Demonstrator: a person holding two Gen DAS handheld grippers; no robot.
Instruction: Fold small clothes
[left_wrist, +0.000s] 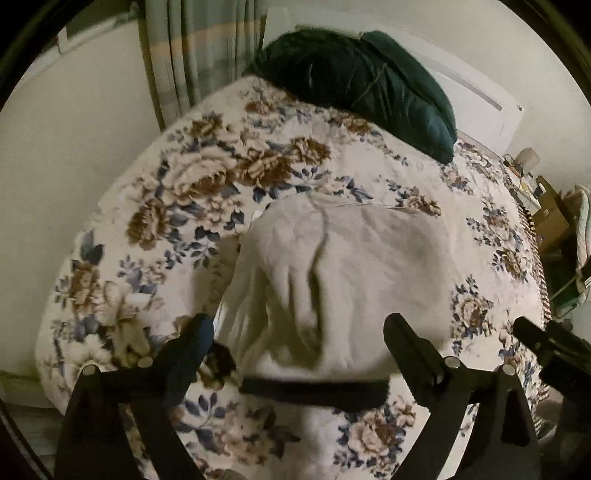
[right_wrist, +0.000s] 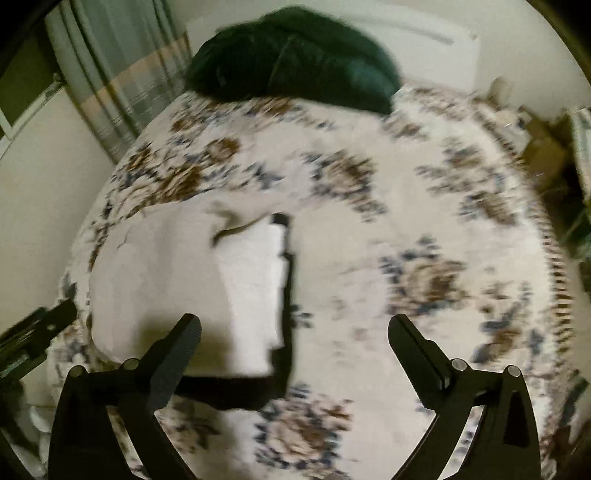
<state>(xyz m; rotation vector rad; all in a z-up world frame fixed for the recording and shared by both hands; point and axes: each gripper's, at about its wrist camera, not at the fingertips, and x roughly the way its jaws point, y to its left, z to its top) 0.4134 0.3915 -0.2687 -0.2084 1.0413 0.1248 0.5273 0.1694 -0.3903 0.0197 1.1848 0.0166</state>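
Lying folded on the floral bedspread (left_wrist: 207, 177), the white garment (left_wrist: 332, 266) rests free — both tools (left_wrist: 299, 325) (right_wrist: 295, 325) gape wide.

The white garment (left_wrist: 332, 266) lies rumpled on the floral bedspread (left_wrist: 207, 177), a dark band along its near edge. In the right wrist view, blurred, one side shows stacked white layers with a dark strip along the edge.

The left claw (left_wrist: 299, 328) is matte black, with two flat tapering fingers (left_wrist: 402, 336) on angular black brackets and round silver pins at the hinges. The right claw (right_wrist: 295, 332) matches it: black wedge-shaped fingers (right_wrist: 188, 332), ribbed pads, silver pin heads, triangular cut-outs in the frame.
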